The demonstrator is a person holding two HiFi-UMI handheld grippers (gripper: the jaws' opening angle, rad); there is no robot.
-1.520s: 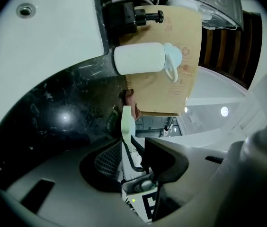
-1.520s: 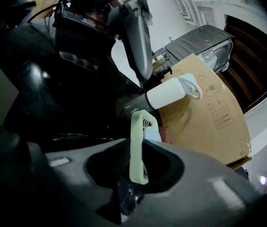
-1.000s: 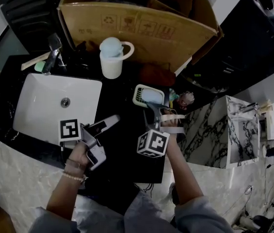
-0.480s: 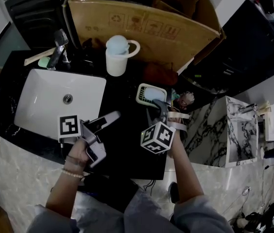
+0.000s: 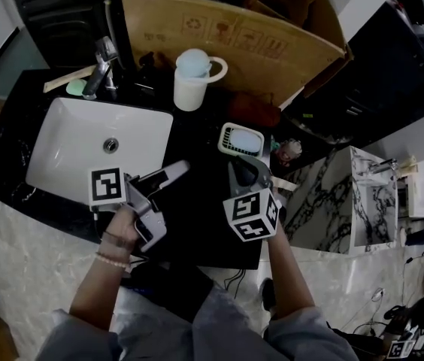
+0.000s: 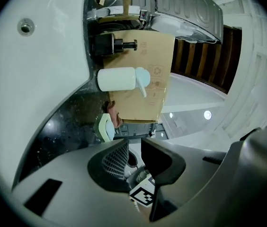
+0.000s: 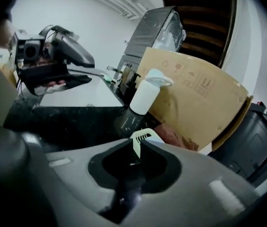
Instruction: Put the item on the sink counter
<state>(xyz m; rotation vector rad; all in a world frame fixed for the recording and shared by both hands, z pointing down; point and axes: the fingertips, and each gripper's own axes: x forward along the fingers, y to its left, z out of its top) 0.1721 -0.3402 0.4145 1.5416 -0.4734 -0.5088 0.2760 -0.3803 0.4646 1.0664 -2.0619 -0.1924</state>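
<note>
A pale green soap dish (image 5: 242,139) with a blue bar in it rests on the black sink counter (image 5: 197,216), right of the white basin (image 5: 54,153). My right gripper (image 5: 243,165) sits just in front of the dish, apart from it. Its jaws are closing to a thin gap with nothing between them; the right gripper view shows the dish (image 7: 145,136) beyond my right gripper (image 7: 136,148). My left gripper (image 5: 171,174) hovers over the counter by the basin's corner. In its own view my left gripper (image 6: 134,157) has its jaws closing on nothing.
A white mug (image 5: 191,89) with a blue lid stands behind the dish, in front of a big cardboard box (image 5: 234,36). The faucet (image 5: 101,70) is behind the basin. A reddish-brown object (image 5: 253,113) lies by the box. The counter ends at the right.
My right gripper has drawn back from the soap dish toward the person, leaving it on the counter, and its jaws have narrowed. The left gripper has barely moved.
</note>
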